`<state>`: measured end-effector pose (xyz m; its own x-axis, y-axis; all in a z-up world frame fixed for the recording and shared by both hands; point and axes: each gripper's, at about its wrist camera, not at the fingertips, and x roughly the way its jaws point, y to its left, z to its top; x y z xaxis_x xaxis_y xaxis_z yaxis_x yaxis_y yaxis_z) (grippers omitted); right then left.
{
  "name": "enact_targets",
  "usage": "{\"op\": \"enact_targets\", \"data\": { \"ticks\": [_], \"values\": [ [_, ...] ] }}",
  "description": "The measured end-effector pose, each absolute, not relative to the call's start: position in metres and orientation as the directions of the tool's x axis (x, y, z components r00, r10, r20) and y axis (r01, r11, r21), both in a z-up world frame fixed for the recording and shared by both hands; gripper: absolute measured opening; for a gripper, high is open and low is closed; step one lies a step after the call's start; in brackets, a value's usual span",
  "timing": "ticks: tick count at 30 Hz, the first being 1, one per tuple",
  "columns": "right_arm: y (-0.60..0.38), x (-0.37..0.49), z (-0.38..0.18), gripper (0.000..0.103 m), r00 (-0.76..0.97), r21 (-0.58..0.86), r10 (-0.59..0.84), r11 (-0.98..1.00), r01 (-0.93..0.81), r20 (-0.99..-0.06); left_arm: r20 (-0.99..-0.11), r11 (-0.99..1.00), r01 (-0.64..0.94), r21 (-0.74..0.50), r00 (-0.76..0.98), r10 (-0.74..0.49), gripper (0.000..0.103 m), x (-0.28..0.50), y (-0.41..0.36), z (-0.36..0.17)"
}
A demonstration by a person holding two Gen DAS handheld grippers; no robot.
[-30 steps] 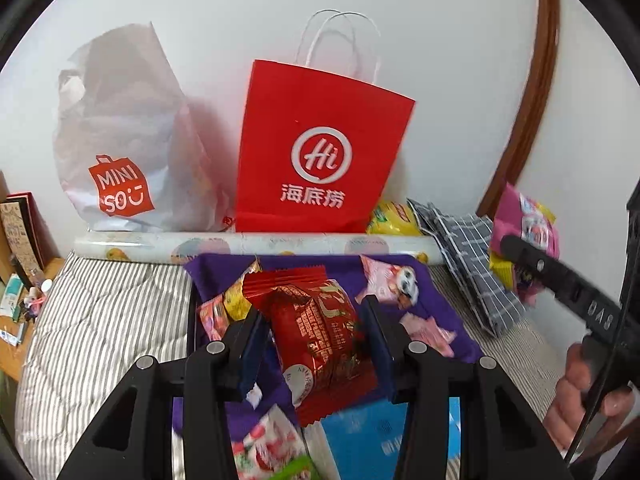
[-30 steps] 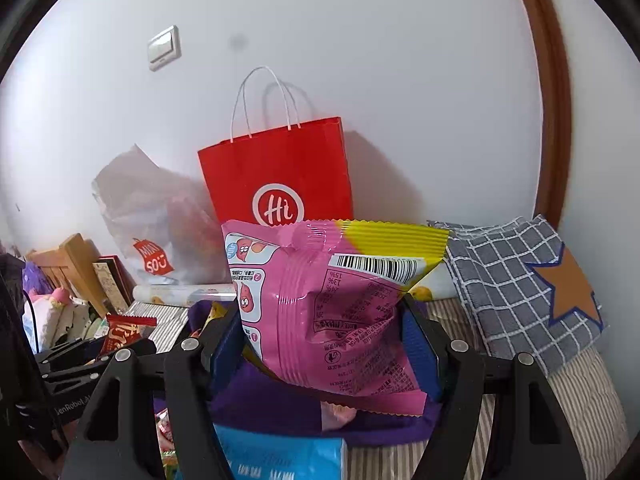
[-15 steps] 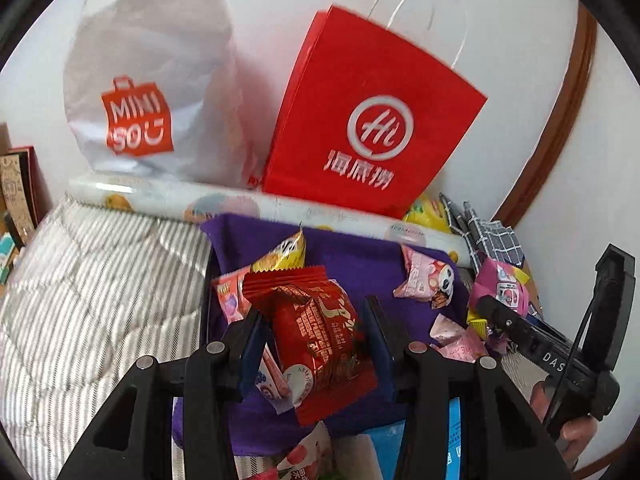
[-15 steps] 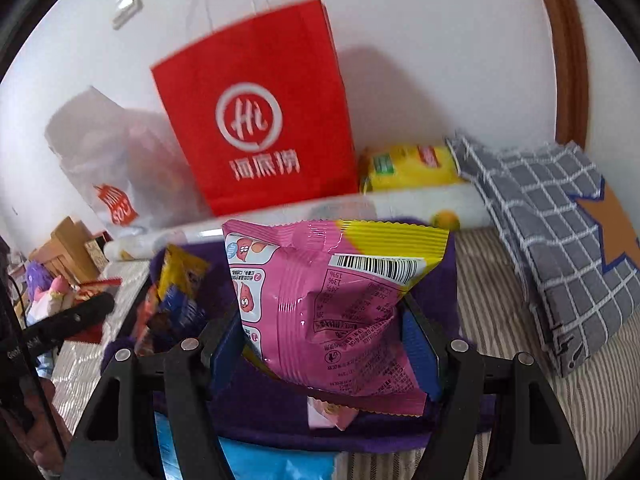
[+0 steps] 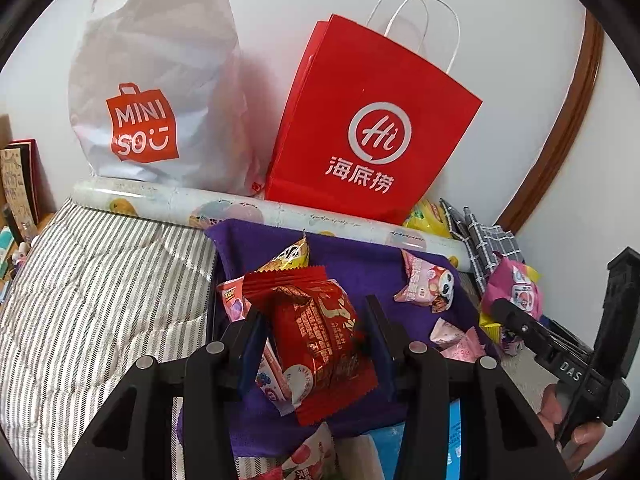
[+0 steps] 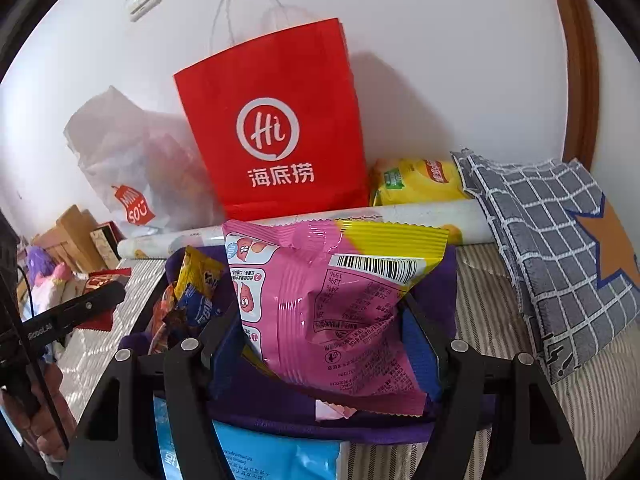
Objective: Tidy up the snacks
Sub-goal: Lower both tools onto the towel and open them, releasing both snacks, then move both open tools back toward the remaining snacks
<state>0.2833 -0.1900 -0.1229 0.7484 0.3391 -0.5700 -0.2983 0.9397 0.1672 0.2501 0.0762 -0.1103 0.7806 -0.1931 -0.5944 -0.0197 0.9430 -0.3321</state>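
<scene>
Gripping the red snack packet [image 5: 320, 344] in your left gripper [image 5: 316, 344] and the pink snack bag [image 6: 332, 304] in your right gripper [image 6: 324, 344], fingers clamped, you hold both above the purple cloth [image 5: 360, 260], probably to sort them there.

right tongs [image 6: 320, 344] clamp a pink snack bag [image 6: 332, 300] above purple cloth [image 6: 432, 296].

A home bedroom: striped quilted bedding [image 5: 100, 304], checked pillow [image 6: 552, 248], shopping bags [image 5: 372, 120].
</scene>
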Motion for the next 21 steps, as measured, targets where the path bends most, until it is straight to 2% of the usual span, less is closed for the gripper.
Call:
{"op": "enact_targets", "data": {
  "ticks": [12, 21],
  "values": [
    [-0.165, 0.299, -0.146, 0.072, 0.657, 0.118, 0.324, 0.934, -0.337, -0.681, -0.614, 0.913, 0.01, -0.408, 0.737, -0.283, 0.044, 0.259, 0.077, -0.122],
    [-0.156, 0.311, -0.157, 0.071, 0.621, 0.083, 0.281, 0.941, -0.328, -0.732, -0.657, 0.916, 0.031, -0.399, 0.688, -0.309, 0.044, 0.272, 0.06, -0.134]
  ]
}}
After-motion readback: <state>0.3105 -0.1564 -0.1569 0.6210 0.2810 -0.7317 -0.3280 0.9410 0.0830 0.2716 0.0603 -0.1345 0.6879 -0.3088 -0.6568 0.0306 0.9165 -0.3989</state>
